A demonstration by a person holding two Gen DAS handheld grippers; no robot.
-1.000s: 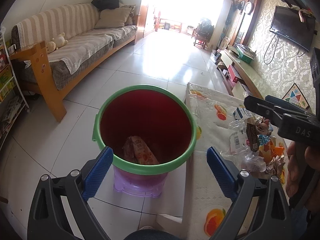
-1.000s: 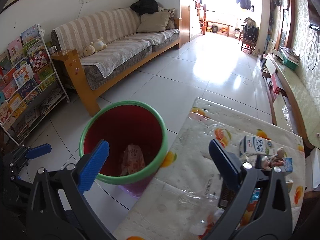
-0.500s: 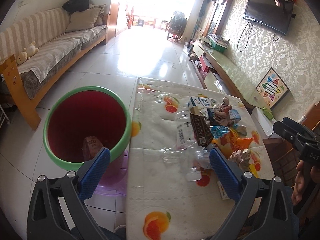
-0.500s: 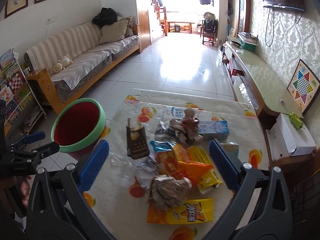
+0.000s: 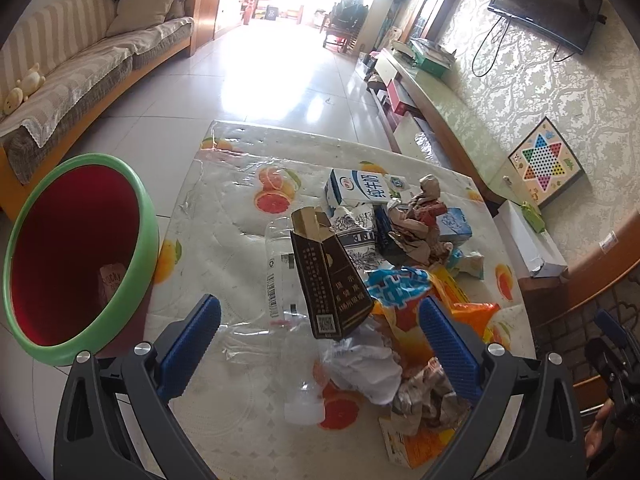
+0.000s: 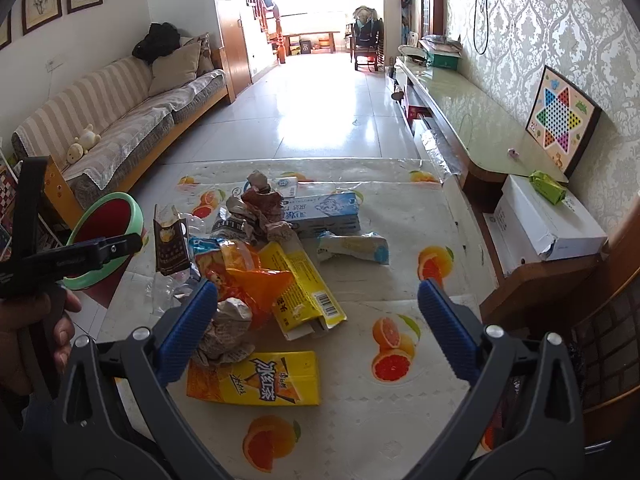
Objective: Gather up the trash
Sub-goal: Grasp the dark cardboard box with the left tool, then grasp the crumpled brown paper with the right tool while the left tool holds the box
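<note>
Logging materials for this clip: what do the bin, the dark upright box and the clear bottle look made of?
Bin: looks like moulded plastic, smooth green rim, matte red inside. Dark upright box: printed cardboard, torn flaps on top, slight gloss. Clear bottle: thin transparent plastic, crumpled, with a paper-like barcode label.

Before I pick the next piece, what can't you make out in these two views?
- Bin contents: left wrist view, its near wall hides all but one wrapper.
- Clear bottle: dark carton covers its middle.
- Right gripper: in the left wrist view, the frame edge cuts it off.
</note>
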